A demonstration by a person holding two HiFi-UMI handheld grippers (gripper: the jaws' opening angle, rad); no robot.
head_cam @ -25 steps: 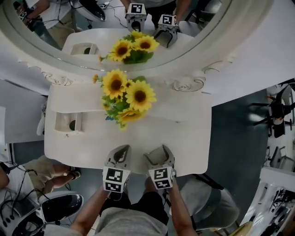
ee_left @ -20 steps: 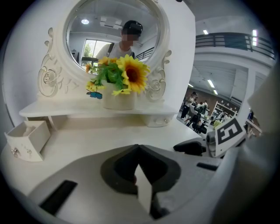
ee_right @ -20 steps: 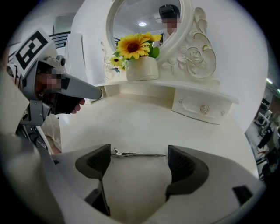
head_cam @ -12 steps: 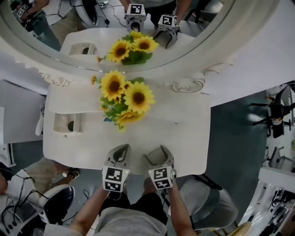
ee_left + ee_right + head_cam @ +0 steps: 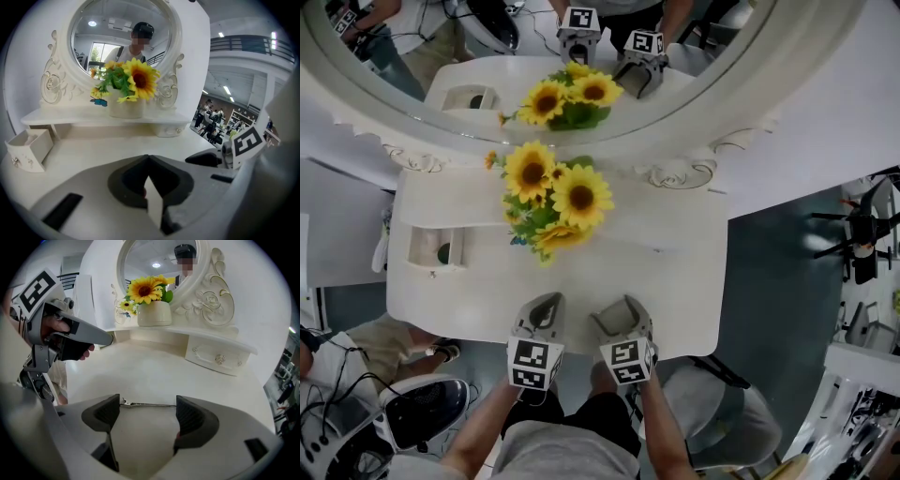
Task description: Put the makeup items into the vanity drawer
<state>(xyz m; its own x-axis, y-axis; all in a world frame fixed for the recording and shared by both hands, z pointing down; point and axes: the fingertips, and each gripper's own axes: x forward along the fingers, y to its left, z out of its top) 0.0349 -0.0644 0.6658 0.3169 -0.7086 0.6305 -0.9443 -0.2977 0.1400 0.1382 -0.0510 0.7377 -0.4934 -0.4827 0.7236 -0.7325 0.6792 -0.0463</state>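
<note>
The worktop (image 5: 675, 281), drawer (image 5: 431, 247) and carved mirror frame (image 5: 684, 173) were white. The sunflowers (image 5: 553, 192) were yellow with brown centres and green leaves. The left tool (image 5: 544, 309) and right tool (image 5: 621, 311) were grey, bearing black-and-white square markers.

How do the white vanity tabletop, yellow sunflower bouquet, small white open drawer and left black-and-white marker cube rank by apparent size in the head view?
1. White vanity tabletop
2. Yellow sunflower bouquet
3. Small white open drawer and left black-and-white marker cube look alike; the cube sits nearer the camera, so unranked.
</note>
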